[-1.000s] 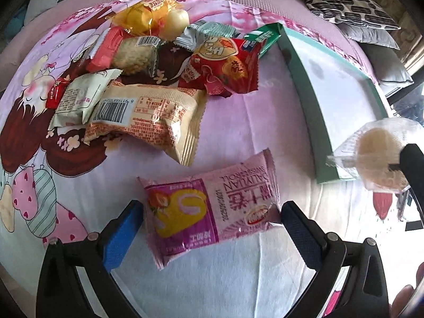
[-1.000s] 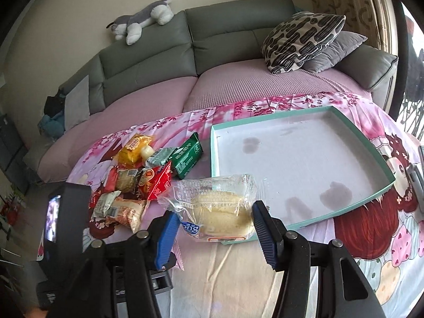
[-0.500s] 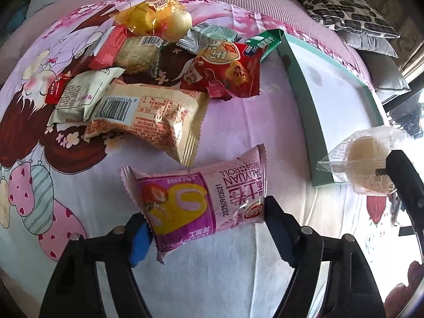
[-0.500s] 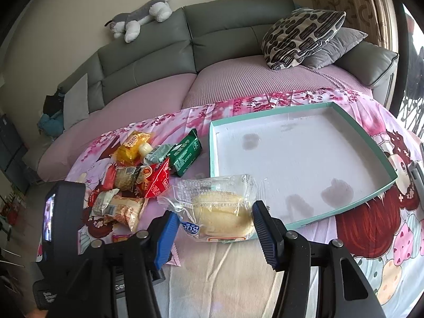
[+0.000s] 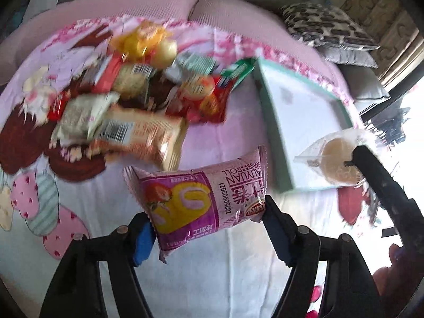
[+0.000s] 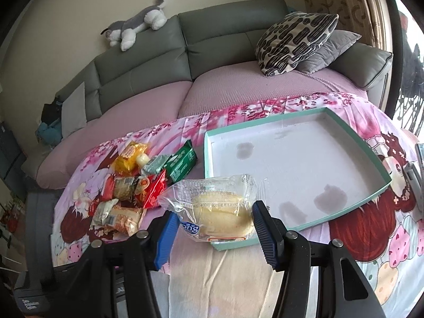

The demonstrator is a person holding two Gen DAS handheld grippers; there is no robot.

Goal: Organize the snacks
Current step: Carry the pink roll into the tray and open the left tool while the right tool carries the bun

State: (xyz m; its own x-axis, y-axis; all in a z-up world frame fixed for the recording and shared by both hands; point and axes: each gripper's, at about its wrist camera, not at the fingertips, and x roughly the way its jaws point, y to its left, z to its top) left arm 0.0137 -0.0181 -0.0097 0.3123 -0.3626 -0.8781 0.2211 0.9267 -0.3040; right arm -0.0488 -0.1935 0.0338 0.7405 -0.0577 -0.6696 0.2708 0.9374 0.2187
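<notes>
My left gripper [image 5: 209,225] has its two blue-padded fingers clamped on the pink and purple swiss roll packet [image 5: 201,198], pinching it from either end; the packet is lifted clear of the pink cartoon-printed cloth [image 5: 238,143] and hangs tilted, its right end higher than its left. My right gripper [image 6: 214,225] is closed on the clear plastic packet with a pale yellow bun inside [image 6: 220,209], the blue pads pressing its two ends; that bun packet sits in the air over the near left corner of the shallow white tray with a teal rim [image 6: 352,132], whose floor carries a few dark stains. From the left wrist view the same bun packet [image 5: 336,159] shows out to my right, beside the tray's near corner [image 5: 286,180], with the black finger of my other gripper across it. Further out, to the left of the tray, the heap of mixed snack packets [image 6: 132,185] lies on the cloth: a yellow one at the back, a green one nearest the tray, a red one in the middle, beige ones in front; this heap is blurred in the left view. Behind the cloth stand the grey sofa [image 6: 212,39], a black-and-cream patterned cushion [image 6: 294,42] and a grey and white plush dog [image 6: 137,26] on the backrest.
</notes>
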